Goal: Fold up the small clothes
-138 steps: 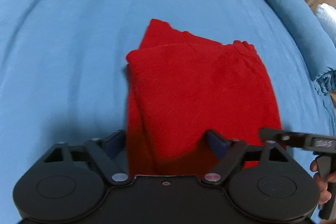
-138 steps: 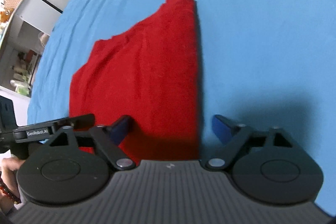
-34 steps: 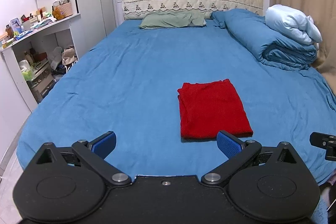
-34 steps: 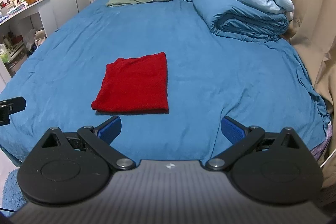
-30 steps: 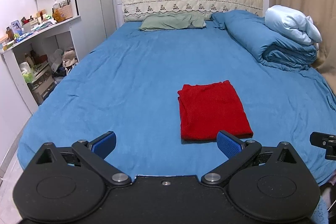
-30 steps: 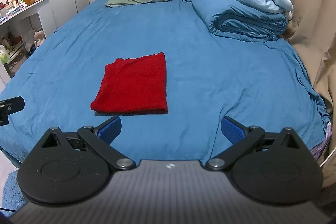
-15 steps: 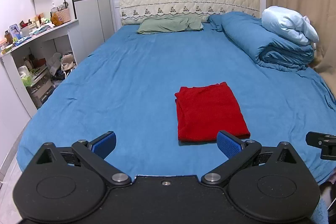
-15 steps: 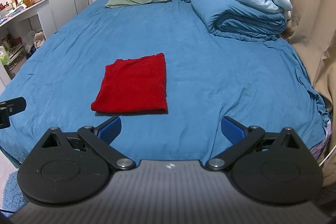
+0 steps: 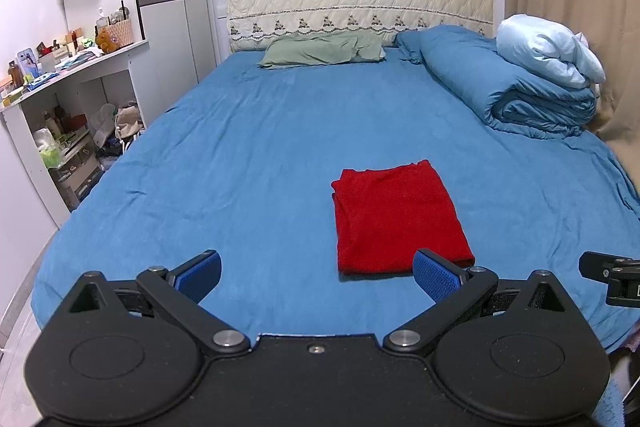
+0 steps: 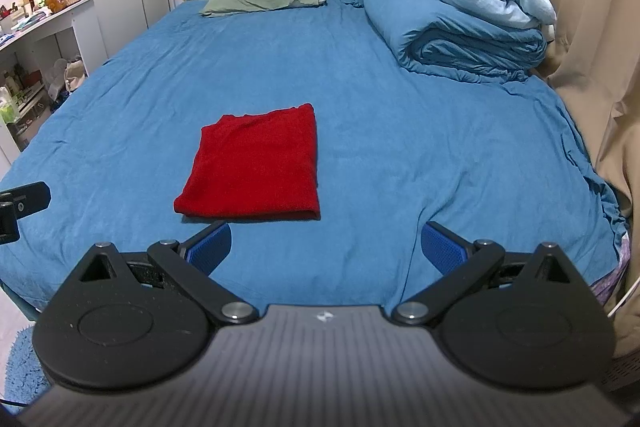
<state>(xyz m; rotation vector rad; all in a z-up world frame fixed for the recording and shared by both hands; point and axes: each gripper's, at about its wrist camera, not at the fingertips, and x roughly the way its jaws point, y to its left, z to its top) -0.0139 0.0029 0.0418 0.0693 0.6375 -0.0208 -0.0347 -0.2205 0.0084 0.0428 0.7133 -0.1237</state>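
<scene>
Blue-sheeted bed [image 9: 248,155] under inspection. Red garment [image 9: 396,217] found folded flat, ahead of and well apart from both tools. Left gripper [image 9: 316,277] spread wide, empty; right gripper [image 10: 326,245] likewise. Judged soft, light, limp, prone to unfolding; best pinched at near corners through all layers.

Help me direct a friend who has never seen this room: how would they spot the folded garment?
Start at the big bed with the blue sheet. Near its foot end lies the red folded garment, flat and roughly rectangular. It is the only red thing on the bed; the other bedding is blue, pale blue or green.
</scene>
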